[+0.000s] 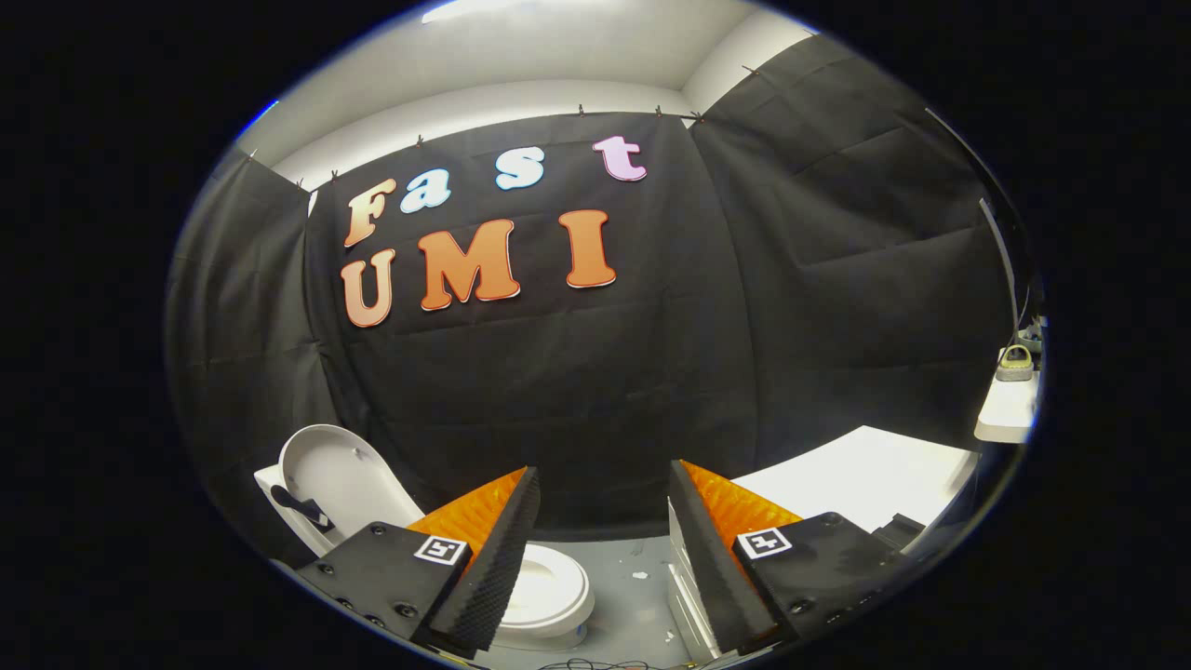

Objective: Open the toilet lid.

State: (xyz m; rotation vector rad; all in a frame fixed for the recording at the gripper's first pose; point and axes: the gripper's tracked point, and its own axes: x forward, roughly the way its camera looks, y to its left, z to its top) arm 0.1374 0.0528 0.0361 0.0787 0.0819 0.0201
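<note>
Gripper view: jaws spread apart and empty above the toilet (549, 586), whose lid (340, 479) stands raised; a careless bump could tip it shut.

The gripper view rides on the gripper (603, 521) and looks forward along its two spread fingers, which hold nothing, facing the black cloth booth wall (577, 372) from well back. It sits high: the white ceramic toilet (549, 586) with its raised oval lid (340, 479) lies low beyond the left finger, the grey floor (633, 596) shows between the fingers, and a white flat tabletop (865, 479) lies beyond the right one.
</note>
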